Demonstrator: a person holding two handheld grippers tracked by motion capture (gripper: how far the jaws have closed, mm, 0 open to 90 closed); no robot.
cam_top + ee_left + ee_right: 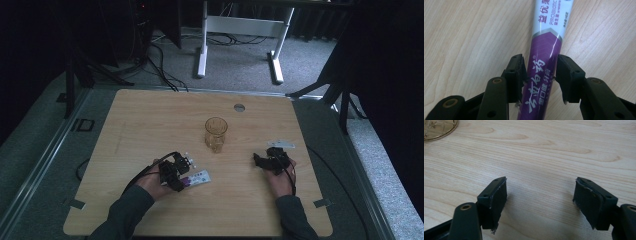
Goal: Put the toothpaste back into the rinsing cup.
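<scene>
On the wooden table (150, 115), the person's left gripper (181, 175) sits over the purple end of a toothpaste tube (197, 178) that lies flat on the near left part of the tabletop, its white end pointing toward the middle of the table. In the left gripper view the tube (546, 65) runs straight up between the two black jaws; the purple part with white lettering fills the gap between them, and the white part with printed text reaches on past the fingertips (517, 67). The pads stand right against the tube's two edges, though the tube does not look squeezed, so whether they press on it or merely flank it cannot be told. The left hand (155, 182) wraps the gripper's body, with a cable looping out behind it. The right gripper (262, 161) rests low on the near right part of the table, well apart from the tube, held by the right hand (281, 181). In the right gripper view its jaws stand wide apart over bare wood with nothing between them. An amber drinking glass (216, 134) stands upright near the middle of the table, between the two grippers and farther from the person; its gold-tinted base (439, 128) shows at the top left corner of the right gripper view.
</scene>
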